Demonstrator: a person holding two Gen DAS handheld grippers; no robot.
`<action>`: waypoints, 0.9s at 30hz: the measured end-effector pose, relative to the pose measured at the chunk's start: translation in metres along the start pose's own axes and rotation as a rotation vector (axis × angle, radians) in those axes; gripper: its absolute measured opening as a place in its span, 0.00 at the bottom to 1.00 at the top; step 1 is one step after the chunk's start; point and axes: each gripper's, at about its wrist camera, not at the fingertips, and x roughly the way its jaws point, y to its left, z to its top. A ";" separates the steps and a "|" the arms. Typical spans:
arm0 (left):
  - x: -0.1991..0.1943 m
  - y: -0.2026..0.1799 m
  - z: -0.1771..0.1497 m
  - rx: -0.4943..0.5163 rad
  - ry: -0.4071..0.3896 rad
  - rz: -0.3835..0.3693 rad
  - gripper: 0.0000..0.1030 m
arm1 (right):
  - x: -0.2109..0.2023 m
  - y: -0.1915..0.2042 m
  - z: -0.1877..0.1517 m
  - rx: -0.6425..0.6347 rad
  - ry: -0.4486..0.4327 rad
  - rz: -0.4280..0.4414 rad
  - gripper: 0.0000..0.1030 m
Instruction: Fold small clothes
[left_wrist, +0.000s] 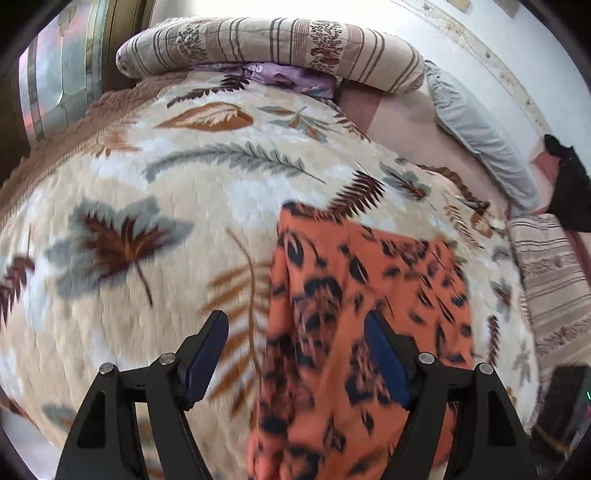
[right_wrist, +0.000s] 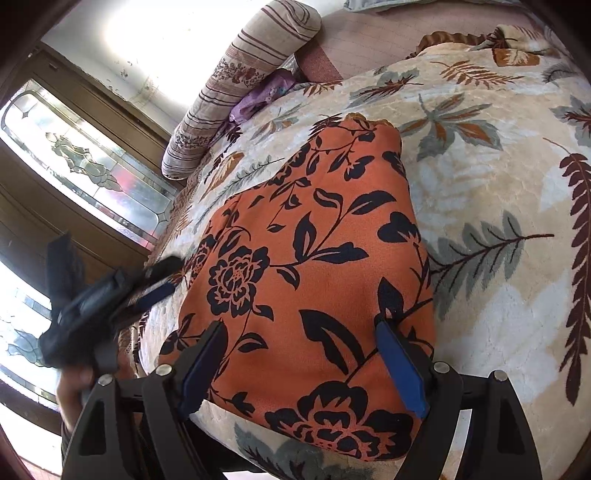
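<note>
Wide view first: the bed (right_wrist: 480, 177), spread with a leaf-patterned blanket (left_wrist: 147, 206), carries everything here. Lying flat on it is the orange floral garment (right_wrist: 306, 258), already looking like a long folded panel, its long axis running away from the right gripper (right_wrist: 300, 325) toward the striped bolster (right_wrist: 243, 74) at the far end.

The right gripper sits squarely over the near end of the garment, jaws spread wide, cloth beneath them but nothing pinched. The left gripper (left_wrist: 295, 317) hangs off the garment's left edge, also wide open and empty-handed; in the right wrist view it shows as a dark blur beside that edge.

So the right hand looks nearer the near hem, the left nearer the long side. The next fold, I'd judge, goes across that long axis.
</note>
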 end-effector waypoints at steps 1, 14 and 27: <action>0.014 -0.002 0.009 0.021 0.026 0.032 0.74 | 0.000 -0.002 0.000 0.005 0.001 0.010 0.83; 0.054 -0.001 0.033 0.092 0.091 0.123 0.62 | -0.002 -0.006 -0.002 0.009 -0.001 0.038 0.83; -0.025 0.004 -0.015 0.092 -0.005 0.070 0.73 | -0.018 -0.002 0.004 0.041 -0.023 0.053 0.82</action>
